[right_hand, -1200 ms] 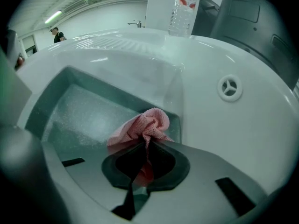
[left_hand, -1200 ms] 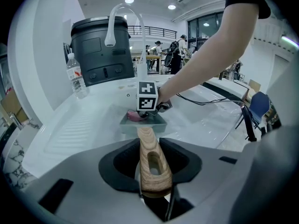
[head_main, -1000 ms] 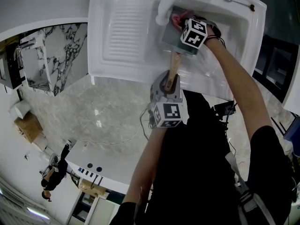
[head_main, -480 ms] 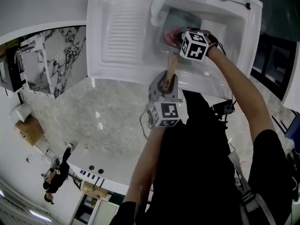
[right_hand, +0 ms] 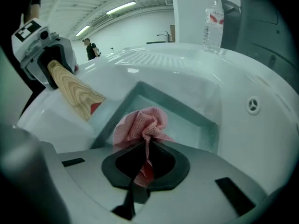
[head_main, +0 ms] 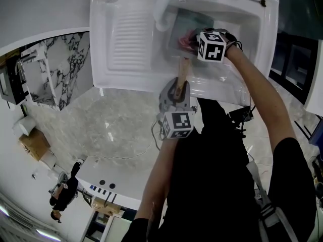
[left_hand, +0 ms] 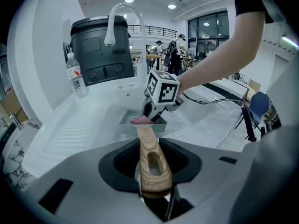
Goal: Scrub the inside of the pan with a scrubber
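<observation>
The right gripper (head_main: 190, 38) has drawn the pink scrubber (head_main: 182, 38) across the pan (head_main: 196, 21), seemingly toward its handle (head_main: 182, 70).

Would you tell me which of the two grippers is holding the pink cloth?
The right gripper: it pinches the pink cloth; the left gripper grips the wooden handle.

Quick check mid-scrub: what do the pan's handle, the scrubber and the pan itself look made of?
The handle: wood, unpainted, with clear brown grain. The scrubber: pink woven cloth or mesh, soft and crumpled, with a fine grid texture. The pan: probably metal, matt grey-green coating; hard to tell.
</observation>
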Tool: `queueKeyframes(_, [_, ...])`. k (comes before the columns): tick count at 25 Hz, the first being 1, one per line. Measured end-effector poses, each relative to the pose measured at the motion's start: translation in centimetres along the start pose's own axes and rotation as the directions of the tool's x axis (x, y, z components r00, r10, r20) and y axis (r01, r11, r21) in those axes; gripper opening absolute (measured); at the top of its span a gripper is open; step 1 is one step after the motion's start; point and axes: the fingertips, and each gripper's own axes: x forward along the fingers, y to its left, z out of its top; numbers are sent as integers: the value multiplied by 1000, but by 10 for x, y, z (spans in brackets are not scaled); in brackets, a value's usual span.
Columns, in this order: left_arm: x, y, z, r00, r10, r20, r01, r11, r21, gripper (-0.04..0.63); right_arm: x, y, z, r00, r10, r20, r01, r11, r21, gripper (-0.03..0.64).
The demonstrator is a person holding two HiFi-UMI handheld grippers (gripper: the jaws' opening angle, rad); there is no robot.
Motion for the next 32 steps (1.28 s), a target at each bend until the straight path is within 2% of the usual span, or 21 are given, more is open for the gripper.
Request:
queueKeyframes(7, [0,0,1,1000,-1,-1,1,1000,0,138,7,-52,-24,983,-180,-36,182,981,62,34])
queueKeyframes(13, [0,-1,2,1000,0,-1,0,1000,-1,138,11,-87,-46,939,-313,-144,322,946,40,34])
queueKeyframes(15, [0,-1,3,1000,0,0,0,1000,-1,138,11,-95,-53,930,-326,-167,341,937,72,35])
queueKeyframes(20, [0,-1,2,1000,0,2,0,1000,-1,138,8,-95,-59,949,-282,-142,311,915,259,34])
queueKeyframes(22, [0,-1,2,1000,0,2,0,1000,0,138,5,-88,-59,959,-251,-131,280,912,300,34])
queueKeyframes(32, [0,1,-1,1000,0,1,0,1000,1,138,-2,-24,-28,993,-114,-37,119,969,217,34])
